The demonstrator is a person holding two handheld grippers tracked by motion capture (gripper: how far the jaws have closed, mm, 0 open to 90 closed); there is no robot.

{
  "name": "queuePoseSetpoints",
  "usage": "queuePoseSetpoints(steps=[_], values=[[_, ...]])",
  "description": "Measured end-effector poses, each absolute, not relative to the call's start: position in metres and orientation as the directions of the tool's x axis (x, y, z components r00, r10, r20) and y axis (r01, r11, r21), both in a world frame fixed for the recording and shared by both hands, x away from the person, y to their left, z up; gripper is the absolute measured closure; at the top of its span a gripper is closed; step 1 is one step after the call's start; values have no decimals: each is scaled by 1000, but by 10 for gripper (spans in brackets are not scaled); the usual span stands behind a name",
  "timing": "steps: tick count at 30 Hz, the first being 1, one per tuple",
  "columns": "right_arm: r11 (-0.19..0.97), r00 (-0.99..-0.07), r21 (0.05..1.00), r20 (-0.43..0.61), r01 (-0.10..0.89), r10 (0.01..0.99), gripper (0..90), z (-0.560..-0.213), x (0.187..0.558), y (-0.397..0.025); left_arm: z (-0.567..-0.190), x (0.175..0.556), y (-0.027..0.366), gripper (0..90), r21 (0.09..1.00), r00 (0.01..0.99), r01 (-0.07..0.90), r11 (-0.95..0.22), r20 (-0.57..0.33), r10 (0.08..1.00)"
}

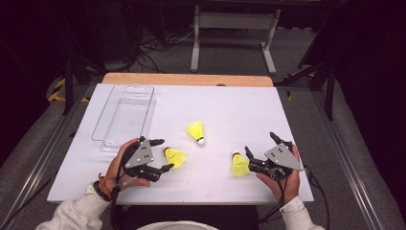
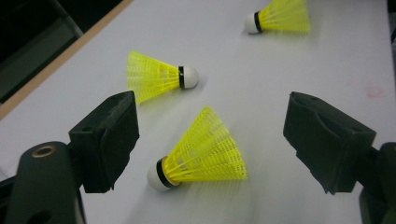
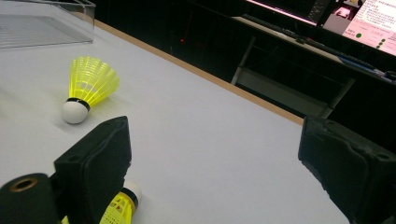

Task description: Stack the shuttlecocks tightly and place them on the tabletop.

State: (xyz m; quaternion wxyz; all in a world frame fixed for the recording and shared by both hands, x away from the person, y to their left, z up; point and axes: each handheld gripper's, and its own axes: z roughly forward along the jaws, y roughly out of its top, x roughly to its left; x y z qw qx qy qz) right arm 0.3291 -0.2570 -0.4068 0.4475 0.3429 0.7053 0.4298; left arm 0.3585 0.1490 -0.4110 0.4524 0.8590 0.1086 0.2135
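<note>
Both hands rest low on the white bench. The left claw is wide open around a yellow shuttlecock, holding nothing; its cork points toward 10 o'clock. The right claw is also wide open and empty. A second shuttlecock, partly hidden behind a jaw, probably stands cork-up at its 8 o'clock.

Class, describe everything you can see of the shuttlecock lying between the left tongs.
The shuttlecock has a neon-yellow, plastic-looking ribbed skirt, a black band and a rounded white tip. It lies on its side on the white table, tip toward the camera, skirt flaring away. It sits between the open jaws of the left tongs, touching neither.
</note>
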Motion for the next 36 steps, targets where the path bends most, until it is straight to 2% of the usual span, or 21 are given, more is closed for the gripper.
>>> queuePoseSetpoints(steps=[6,10,11,17,23,27,36], values=[[396,-367,912,-333,107,868,108,-408,330,-257,-416,375,123,222,772,910,28,-635,243,336],[406,-373,906,-338,120,864,113,-410,332,-256,-424,381,112,324,713,910,49,-700,257,326],[406,-373,906,-338,120,864,113,-410,332,-256,-426,382,111,324,701,913,48,-712,258,316],[414,-371,901,-344,127,863,120,-411,333,-257,-429,384,111,494,653,893,85,-753,284,348],[429,-374,894,-357,128,856,122,-412,333,-255,-430,388,111,598,636,881,113,-763,290,373],[434,-377,891,-359,132,854,124,-413,334,-255,-430,389,110,636,632,863,123,-766,313,396],[458,-385,877,-374,150,843,128,-415,336,-253,-419,395,110,862,620,801,140,-772,387,456]])
